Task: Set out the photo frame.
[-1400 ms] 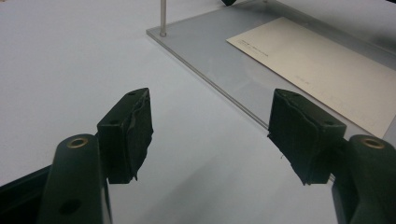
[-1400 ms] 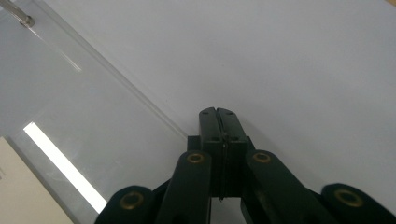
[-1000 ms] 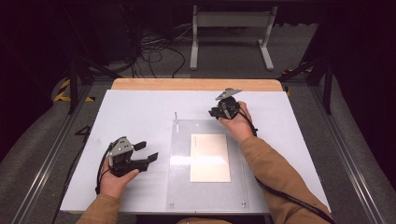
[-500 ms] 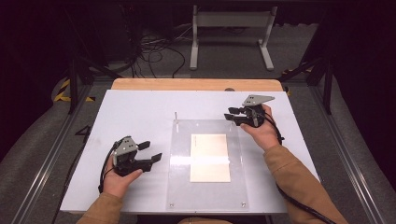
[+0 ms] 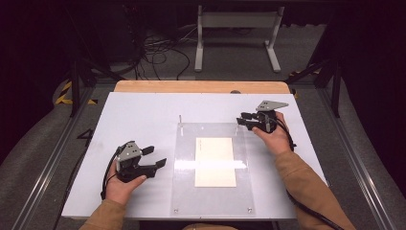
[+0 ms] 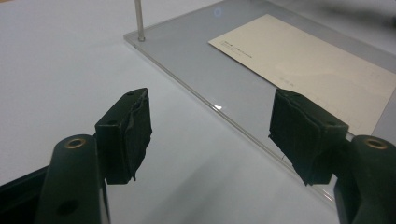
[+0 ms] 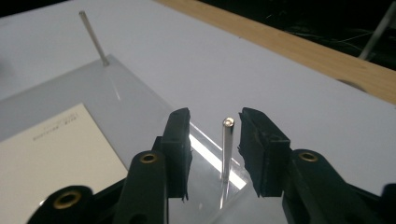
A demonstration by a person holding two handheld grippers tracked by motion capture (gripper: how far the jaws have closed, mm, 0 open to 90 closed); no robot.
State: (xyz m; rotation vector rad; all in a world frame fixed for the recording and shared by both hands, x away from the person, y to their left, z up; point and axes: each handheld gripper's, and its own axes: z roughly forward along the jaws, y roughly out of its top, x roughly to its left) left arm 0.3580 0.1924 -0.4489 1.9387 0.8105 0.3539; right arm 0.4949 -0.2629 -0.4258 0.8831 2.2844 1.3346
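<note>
Black padded jaws of the right tongs (image 7: 215, 140) are standing on either side of a thin metal pin (image 7: 227, 149) that is rising upright from the near right corner of the clear acrylic plate (image 7: 93, 88) as the right gripper view is showing it; in the high view that pin (image 5: 236, 127) is sitting at the plate's far right corner. The jaws have just been opening, and a gap is showing on both sides of the pin, so the pads are not pressing on it: the pin is between them but not gripped. Judging from this, the work at this corner is either just finishing or just starting, and the pictures are not telling which. The left tongs (image 6: 210, 135) are resting open and holding nothing, hovering over the white surface (image 6: 60, 60) just beside the plate's left edge. A second pin (image 6: 138, 21) is standing upright at the plate's far left corner. A cream card (image 5: 215, 161) is lying flat in the middle of the plate (image 5: 186, 191), apart from both pins and from both tongs. Nothing is threaded onto either pin. In the high view the right tongs (image 5: 242, 119) are pointing left at the far right corner, and the left tongs (image 5: 155, 156) are waiting near the plate's left side.
</note>
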